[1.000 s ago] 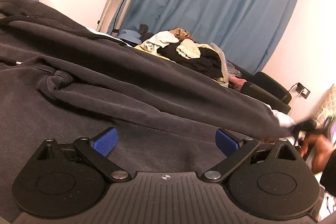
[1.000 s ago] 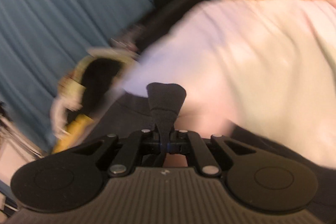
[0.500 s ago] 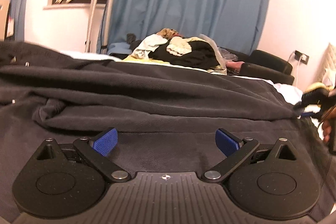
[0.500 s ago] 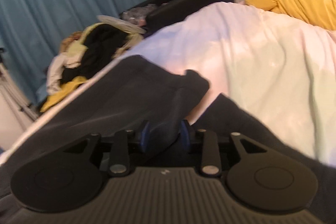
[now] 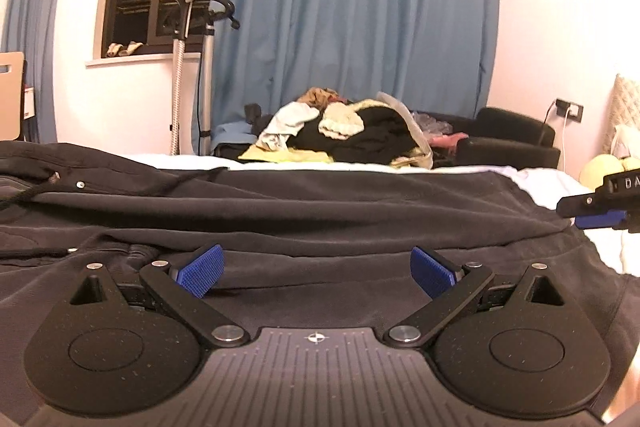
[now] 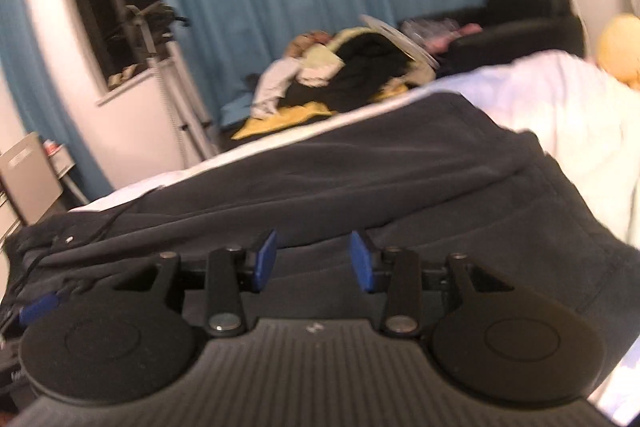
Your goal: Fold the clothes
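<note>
Once clamped on dark garment (image 6: 360, 179), right gripper (image 6: 313, 259) now seemingly released; left gripper (image 5: 316, 269) wide, empty.

Warm indoor light; R view blurred.

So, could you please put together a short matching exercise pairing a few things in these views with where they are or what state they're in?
Things:
1. dark grey sweatshirt
2. left claw
3. heap of mixed unfolded clothes
4. black armchair

Places or states:
A. against the wall, below a socket
B. open, low over dark fabric
C. piled in front of the blue curtain
D. spread across the white bed

Pairs: 1-D, 2-B, 3-C, 4-A
</note>
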`<move>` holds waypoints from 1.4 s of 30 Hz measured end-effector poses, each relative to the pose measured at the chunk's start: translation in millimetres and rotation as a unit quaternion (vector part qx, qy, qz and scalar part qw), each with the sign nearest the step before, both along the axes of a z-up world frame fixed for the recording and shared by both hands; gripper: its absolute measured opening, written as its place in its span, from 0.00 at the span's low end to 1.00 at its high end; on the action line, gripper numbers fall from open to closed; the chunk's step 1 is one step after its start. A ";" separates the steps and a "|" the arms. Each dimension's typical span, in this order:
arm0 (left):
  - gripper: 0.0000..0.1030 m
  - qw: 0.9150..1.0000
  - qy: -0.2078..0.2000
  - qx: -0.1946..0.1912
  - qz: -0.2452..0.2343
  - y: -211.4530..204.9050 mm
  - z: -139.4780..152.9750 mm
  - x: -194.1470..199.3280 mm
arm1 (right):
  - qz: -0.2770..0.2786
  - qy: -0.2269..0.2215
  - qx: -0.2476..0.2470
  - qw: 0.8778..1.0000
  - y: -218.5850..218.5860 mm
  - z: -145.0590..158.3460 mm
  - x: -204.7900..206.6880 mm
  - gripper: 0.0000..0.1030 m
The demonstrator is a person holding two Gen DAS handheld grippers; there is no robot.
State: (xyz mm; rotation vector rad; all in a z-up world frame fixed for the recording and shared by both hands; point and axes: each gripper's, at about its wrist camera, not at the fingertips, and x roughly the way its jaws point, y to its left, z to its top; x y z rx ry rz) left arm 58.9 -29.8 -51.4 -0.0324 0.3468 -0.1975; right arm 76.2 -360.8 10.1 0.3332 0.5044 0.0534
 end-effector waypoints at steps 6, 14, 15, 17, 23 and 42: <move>0.98 1.000 0.020 0.019 0.010 -3.4 10.5 -15.8 | 0.042 -0.042 -0.032 0.998 19.8 13.4 -22.9 0.48; 0.98 1.000 0.023 0.007 0.015 -6.0 23.1 -25.2 | 0.063 -0.040 -0.018 0.997 17.5 5.7 -20.3 0.52; 0.98 1.000 0.022 0.008 0.012 -6.7 23.2 -25.1 | 0.065 -0.039 -0.017 0.997 17.7 5.1 -18.6 0.52; 0.98 1.000 0.025 0.013 0.005 -9.8 21.1 -23.3 | 0.068 -0.037 -0.016 0.997 18.3 4.3 -15.2 0.52; 0.98 0.999 0.036 0.022 -0.008 -15.4 16.0 -19.7 | 0.075 -0.044 -0.020 0.996 26.4 2.4 -15.0 0.65; 0.98 0.999 0.047 0.014 0.001 -9.1 14.8 -19.4 | 0.076 -0.037 -0.003 0.996 26.0 -2.2 -14.8 0.84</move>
